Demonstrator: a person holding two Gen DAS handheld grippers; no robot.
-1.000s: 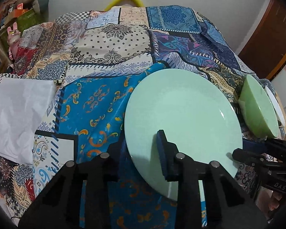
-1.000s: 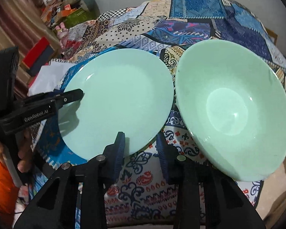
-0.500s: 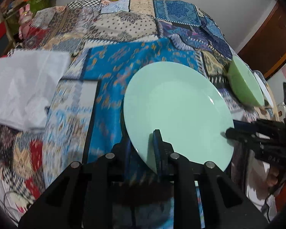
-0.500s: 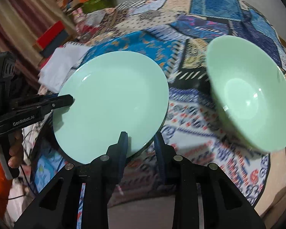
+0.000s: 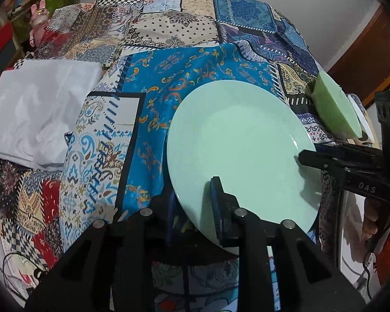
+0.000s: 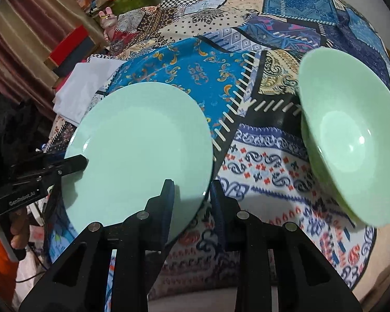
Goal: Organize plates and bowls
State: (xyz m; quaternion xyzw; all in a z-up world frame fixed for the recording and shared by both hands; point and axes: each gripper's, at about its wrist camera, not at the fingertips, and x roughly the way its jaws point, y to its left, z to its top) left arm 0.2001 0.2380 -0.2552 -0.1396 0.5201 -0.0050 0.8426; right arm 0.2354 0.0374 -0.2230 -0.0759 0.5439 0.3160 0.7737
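Observation:
A pale green plate (image 5: 236,145) is held off the patchwork tablecloth (image 5: 169,41) by both grippers. My left gripper (image 5: 195,202) is shut on its near-left rim; it shows at the plate's left edge in the right wrist view (image 6: 75,162). My right gripper (image 6: 192,197) is shut on the plate (image 6: 140,150) at its right rim; it shows on the right in the left wrist view (image 5: 306,157). A pale green bowl (image 6: 351,135) rests on the cloth to the right, also in the left wrist view (image 5: 335,109).
A white folded cloth (image 5: 36,114) lies on the left of the table. A white plate edge (image 5: 361,117) shows behind the bowl. Clutter and red boxes (image 6: 67,46) stand beyond the table's left side. A wooden door (image 5: 366,49) is at the right.
The plate was on the cloth with only my left gripper around its rim. Both grippers have closed on it and lifted it toward the near edge.

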